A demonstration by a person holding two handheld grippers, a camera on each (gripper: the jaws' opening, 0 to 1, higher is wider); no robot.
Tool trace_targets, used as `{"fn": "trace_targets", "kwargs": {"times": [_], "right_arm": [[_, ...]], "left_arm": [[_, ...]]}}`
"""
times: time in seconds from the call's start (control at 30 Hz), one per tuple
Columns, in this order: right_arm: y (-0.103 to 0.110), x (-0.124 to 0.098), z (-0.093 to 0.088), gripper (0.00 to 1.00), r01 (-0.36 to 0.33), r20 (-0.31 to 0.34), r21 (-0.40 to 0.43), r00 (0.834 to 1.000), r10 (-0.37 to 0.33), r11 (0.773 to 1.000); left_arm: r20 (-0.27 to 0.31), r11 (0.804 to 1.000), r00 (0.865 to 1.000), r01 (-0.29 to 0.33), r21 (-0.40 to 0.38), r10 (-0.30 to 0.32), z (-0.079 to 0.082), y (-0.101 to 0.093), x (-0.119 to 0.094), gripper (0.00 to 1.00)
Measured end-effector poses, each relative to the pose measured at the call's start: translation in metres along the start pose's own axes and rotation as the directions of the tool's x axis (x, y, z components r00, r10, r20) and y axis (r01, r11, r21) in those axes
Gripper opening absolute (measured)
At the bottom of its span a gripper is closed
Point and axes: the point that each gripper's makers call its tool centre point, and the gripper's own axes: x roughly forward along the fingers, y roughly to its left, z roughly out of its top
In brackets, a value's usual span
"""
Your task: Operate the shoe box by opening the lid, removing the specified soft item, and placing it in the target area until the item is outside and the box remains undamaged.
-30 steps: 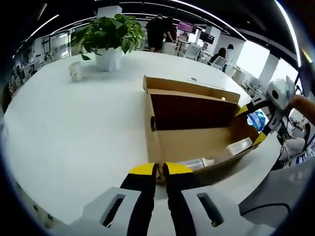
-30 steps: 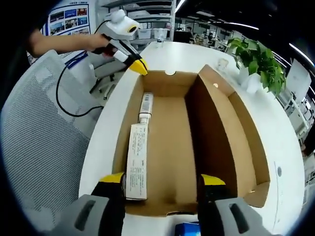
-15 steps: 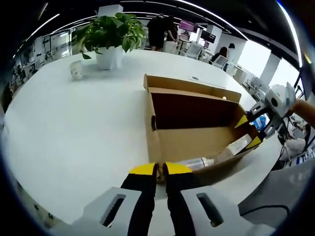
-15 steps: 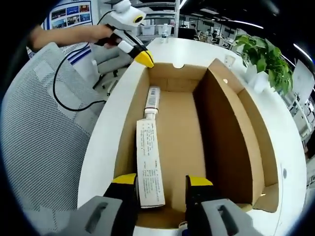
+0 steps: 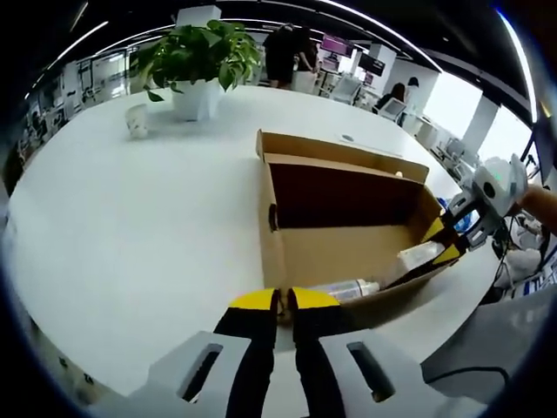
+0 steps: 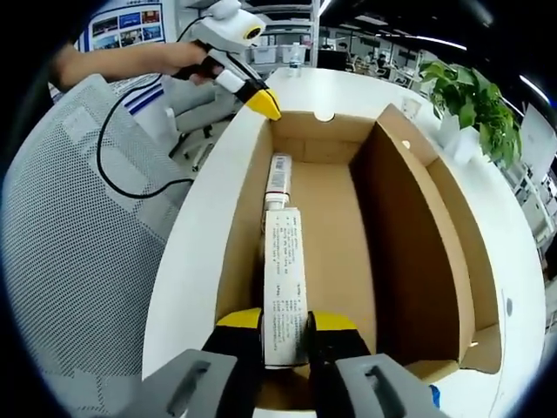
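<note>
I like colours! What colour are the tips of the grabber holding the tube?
Yellow tips on the right gripper, best seen in the right gripper view.

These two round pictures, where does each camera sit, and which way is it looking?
Left gripper view: rides on the left tool, shut on the near end wall of the open shoe box, looking across the white table toward a potted plant; the right tool and a hand show at right.
Right gripper view: rides on the right tool, looking down the box from the opposite end, jaws closing around the white tube; the left tool and a forearm show at the far end.
Shared: box, tube, plant, table.
</note>
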Motion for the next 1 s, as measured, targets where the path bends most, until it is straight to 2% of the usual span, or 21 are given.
{"fn": "trace_targets", "kwargs": {"times": [0.53, 1.0], "right_arm": [[0.0, -0.01, 0.0, 0.15, 0.013, 0.008, -0.02, 1.0, -0.013, 1.0], [-0.006, -0.025, 0.013, 0.14, 0.05, 0.046, -0.04, 0.998, -0.049, 0.998]], "left_arm": [[0.002, 1.0, 1.0, -0.009, 0.006, 0.009, 0.001, -0.001, 0.0, 0.03], [0.002, 1.0, 1.0, -0.007, 0.005, 0.007, 0.001, 0.0, 0.0, 0.03]]}}
